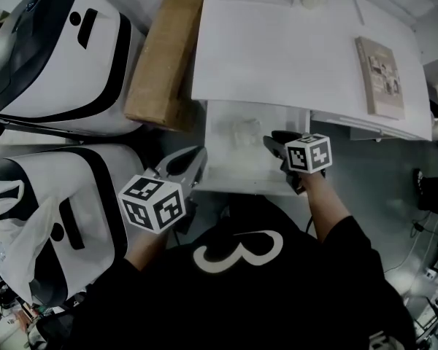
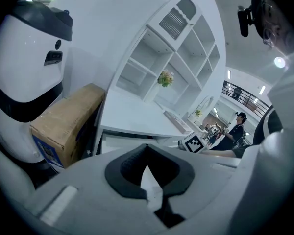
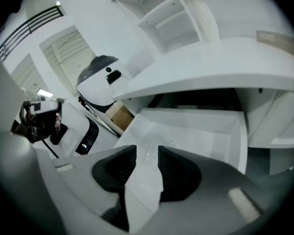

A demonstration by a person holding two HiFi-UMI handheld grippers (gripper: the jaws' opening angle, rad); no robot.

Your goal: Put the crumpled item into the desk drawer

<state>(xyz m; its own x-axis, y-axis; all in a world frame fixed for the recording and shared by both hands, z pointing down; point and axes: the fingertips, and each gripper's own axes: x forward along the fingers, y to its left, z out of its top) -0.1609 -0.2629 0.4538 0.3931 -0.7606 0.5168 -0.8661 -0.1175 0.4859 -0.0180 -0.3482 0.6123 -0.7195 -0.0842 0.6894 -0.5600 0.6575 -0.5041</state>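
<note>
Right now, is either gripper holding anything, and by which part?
Nothing is held. The right gripper hangs open over the drawer, the crumpled item lying loose inside; the left gripper is shut on nothing.

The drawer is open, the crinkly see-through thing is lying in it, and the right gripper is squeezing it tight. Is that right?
Not quite. The right gripper is not squeezing it: the right gripper view shows its jaws apart, with nothing gripped between them. The rest is right: the drawer is open, and the crumpled see-through thing lies in it.
</note>
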